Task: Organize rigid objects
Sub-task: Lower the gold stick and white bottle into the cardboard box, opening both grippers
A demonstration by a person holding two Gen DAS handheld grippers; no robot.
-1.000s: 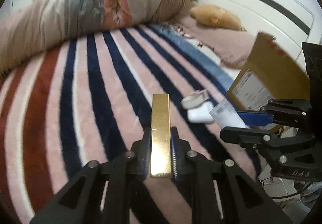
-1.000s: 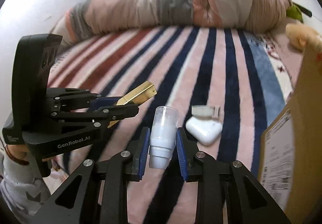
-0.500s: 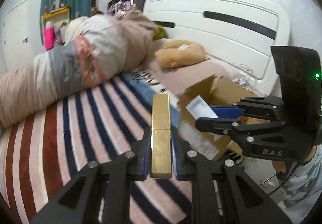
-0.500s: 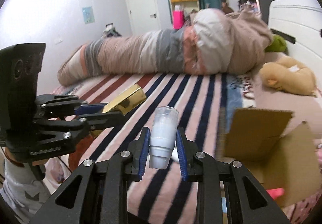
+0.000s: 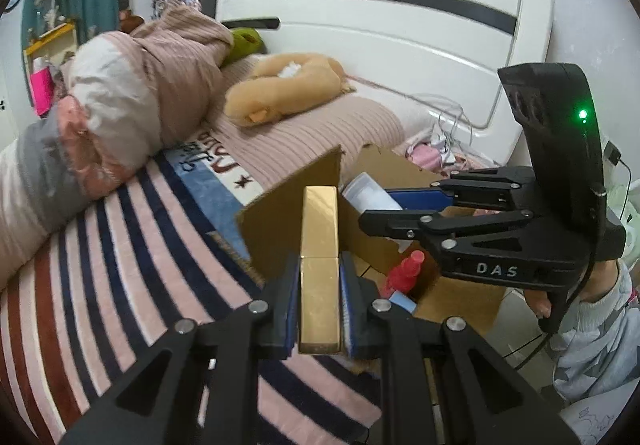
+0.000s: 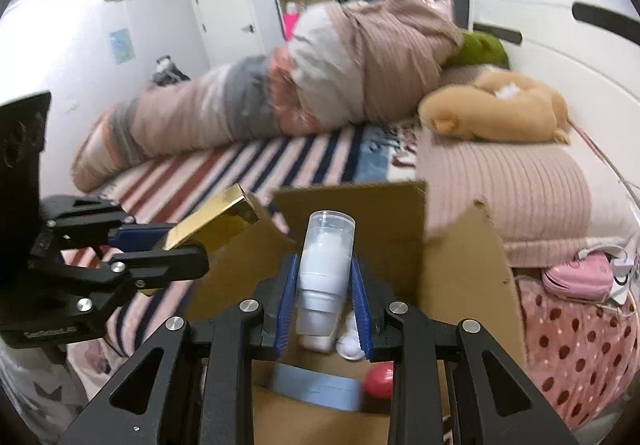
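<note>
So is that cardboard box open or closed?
Open. The cardboard box has its flaps standing up, and a red item and other things show inside it.

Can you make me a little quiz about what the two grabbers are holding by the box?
1. True or false: the left gripper is shut on a gold bar.
2. What does the right gripper hold? A) a white bottle with a clear cap B) a spoon C) a sock
3. Fill in: a red bottle lies inside the cardboard ____.

Key: 1 true. 2 A, the white bottle. 3 box.
</note>
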